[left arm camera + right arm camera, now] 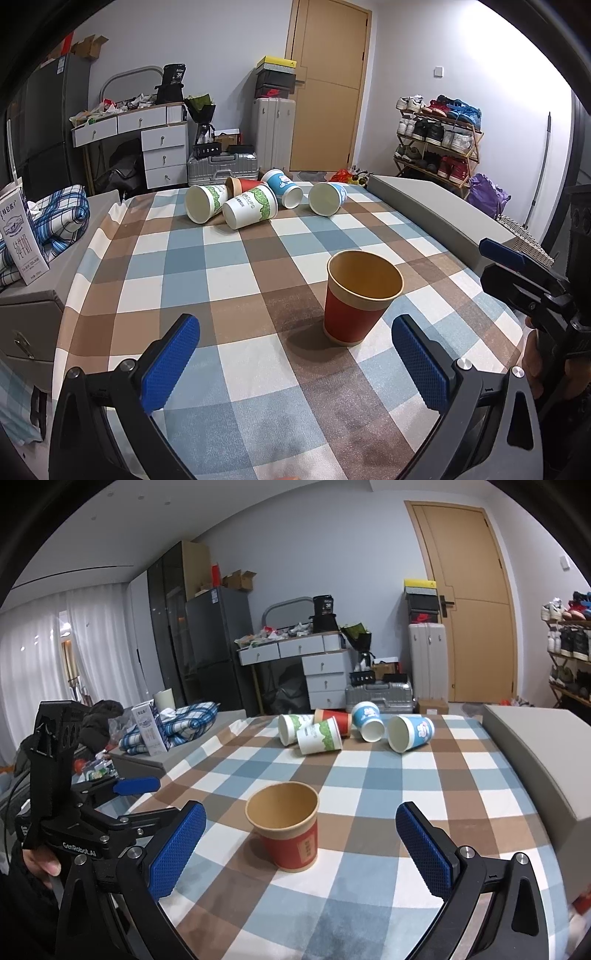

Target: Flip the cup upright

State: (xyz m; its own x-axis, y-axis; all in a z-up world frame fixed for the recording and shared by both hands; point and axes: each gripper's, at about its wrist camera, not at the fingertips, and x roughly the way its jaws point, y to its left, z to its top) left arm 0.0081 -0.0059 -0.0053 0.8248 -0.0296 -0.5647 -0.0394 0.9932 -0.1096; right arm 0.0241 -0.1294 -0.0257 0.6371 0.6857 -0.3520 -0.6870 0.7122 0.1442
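Red cup (360, 297) sits upright just ahead of both claws; left gripper (295, 363) and right gripper (301, 849) are spread wide, holding nothing.

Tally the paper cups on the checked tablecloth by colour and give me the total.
Red cups: 2, one upright near the claws, one on its side at the far end
Green-and-white cups: 2, both on their sides
Blue-and-white cups: 2, both on their sides
Total: 6
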